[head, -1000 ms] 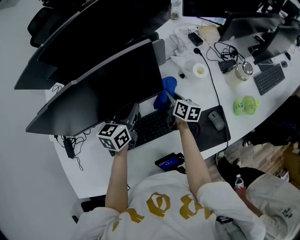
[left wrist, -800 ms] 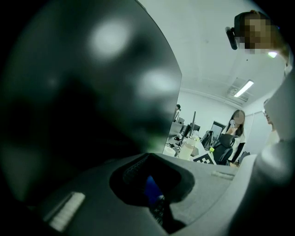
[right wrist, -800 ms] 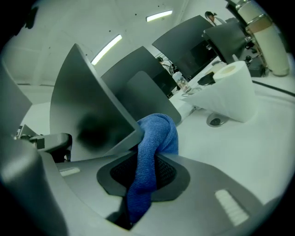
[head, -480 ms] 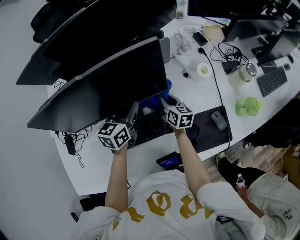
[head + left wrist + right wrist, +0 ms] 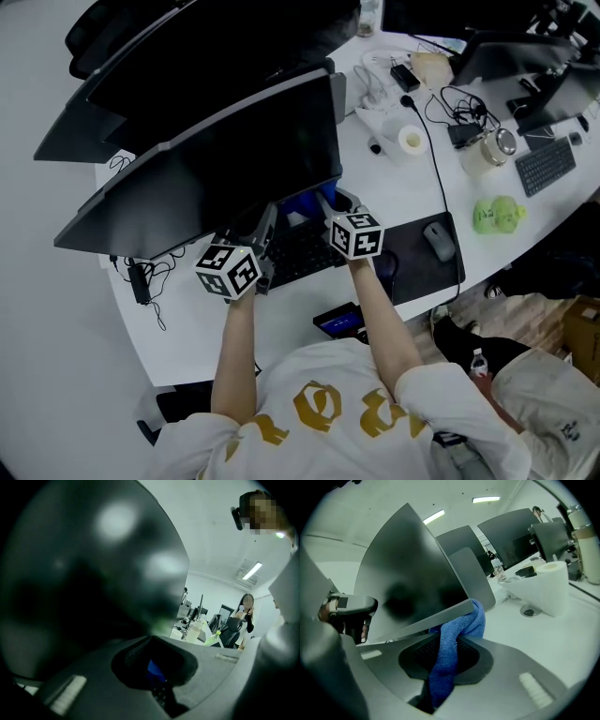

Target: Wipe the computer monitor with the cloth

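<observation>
Cloth, blue, is clenched in my right gripper's jaws. Its free end is bunched vs the bottom edge of the monitor, by the lower R corner, touching the edge as far as I can tell. So I read this as the wipe in hand, but low, at the bezel and not on the glass. Next move, imo: lift the cloth onto the panel face and sweep across w/ light pressure, since the screen looks free to tilt.

Left gripper: jaws together, nothing between them, up close to the screen's lower L part; could brace it.

Views differ. The head view sees the monitor from above and behind, so cloth contact is hidden there; only a blue scrap shows. The right gripper view gives the contact. The left gripper view is mostly dark screen, w/ a blue speck thru the jaw gap. Only the head view shows the keyboard under both grippers and the mouse on the tabletop.
</observation>
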A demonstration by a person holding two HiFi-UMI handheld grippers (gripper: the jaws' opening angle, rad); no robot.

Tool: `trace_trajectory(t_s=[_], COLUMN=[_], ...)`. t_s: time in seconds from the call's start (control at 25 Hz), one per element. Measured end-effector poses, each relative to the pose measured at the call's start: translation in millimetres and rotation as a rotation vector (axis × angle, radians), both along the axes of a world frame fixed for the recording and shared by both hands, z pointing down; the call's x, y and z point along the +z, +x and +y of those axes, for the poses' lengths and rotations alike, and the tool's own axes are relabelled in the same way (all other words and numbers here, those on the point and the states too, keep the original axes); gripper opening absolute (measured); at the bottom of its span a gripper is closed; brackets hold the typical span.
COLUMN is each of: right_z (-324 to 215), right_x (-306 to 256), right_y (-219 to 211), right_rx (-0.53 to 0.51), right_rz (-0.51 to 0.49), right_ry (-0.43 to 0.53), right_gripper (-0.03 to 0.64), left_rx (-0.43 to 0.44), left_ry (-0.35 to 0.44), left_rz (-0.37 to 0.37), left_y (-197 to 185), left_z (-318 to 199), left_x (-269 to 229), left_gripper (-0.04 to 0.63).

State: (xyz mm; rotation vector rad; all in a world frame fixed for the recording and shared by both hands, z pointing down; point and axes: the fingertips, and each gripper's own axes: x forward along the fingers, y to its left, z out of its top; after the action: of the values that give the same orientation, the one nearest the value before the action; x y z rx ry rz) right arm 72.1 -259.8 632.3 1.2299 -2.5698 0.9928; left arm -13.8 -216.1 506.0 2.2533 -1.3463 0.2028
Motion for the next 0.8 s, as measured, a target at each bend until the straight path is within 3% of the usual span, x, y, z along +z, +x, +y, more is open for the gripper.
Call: trace_trajectory(t_s=[0.8], right_z=[21], right_x=[2], right_y=[-38], right_rx=[-0.084], right_rz=[0.026], right_ry=[-0.005], right_gripper=[0.095], left_rx=[-0.087], left_ry=[-0.021], left_rz=[0.011], left_y=[-48], left_z=[29], left_x=[8], left_gripper=[0.0])
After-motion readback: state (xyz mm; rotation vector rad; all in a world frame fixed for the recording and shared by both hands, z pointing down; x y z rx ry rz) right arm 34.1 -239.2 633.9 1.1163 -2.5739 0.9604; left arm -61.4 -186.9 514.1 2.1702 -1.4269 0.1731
